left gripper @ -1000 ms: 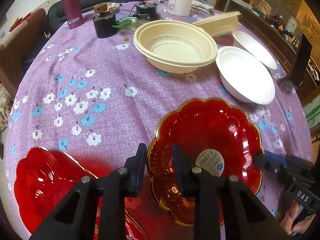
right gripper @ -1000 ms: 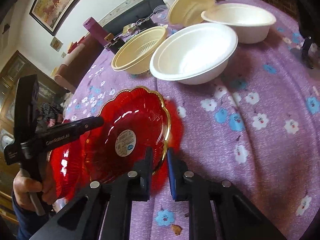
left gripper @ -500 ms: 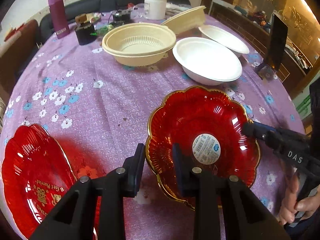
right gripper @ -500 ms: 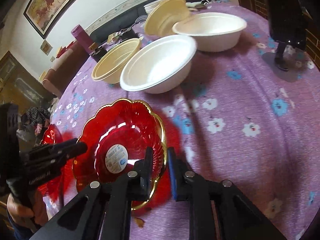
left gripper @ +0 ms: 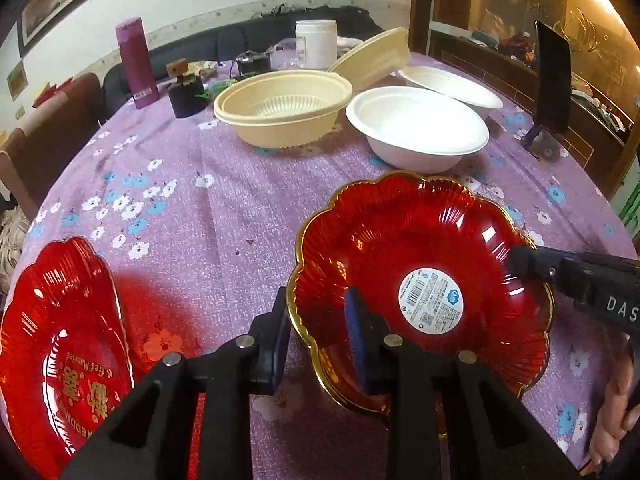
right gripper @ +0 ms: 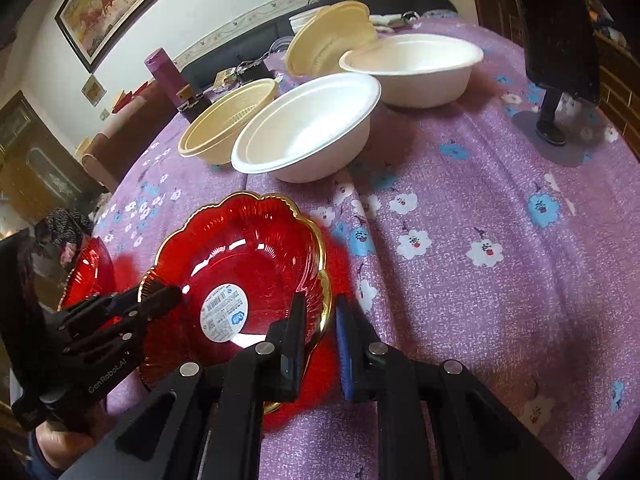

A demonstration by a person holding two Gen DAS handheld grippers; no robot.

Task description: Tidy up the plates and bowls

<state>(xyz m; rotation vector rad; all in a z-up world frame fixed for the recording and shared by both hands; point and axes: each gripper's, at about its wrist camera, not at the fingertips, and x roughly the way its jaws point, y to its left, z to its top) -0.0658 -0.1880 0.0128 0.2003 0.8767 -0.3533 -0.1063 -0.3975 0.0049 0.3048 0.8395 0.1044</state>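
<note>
A red gold-rimmed scalloped bowl (left gripper: pixel 420 264) with a round white label is held above the purple cloth by both grippers. My left gripper (left gripper: pixel 318 336) is shut on its near-left rim. My right gripper (right gripper: pixel 320 340) is shut on the opposite rim; it also shows in the left wrist view (left gripper: pixel 576 280). The bowl also shows in the right wrist view (right gripper: pixel 248 264). A red plate (left gripper: pixel 60 328) with gold lettering lies at the table's left edge. Two cream bowls (left gripper: pixel 280 116) and two white bowls (left gripper: pixel 416 128) stand farther back.
A purple flask (left gripper: pixel 136 64), a dark jar (left gripper: pixel 186 94) and a white tub (left gripper: pixel 316 44) stand at the far side. A black phone on a stand (left gripper: pixel 552 84) is at the far right. The table edge is close on the left.
The red bowl has been lifted and carried with both grippers, away from the red plate, which now lies farther left. The view has tilted up toward the room.
</note>
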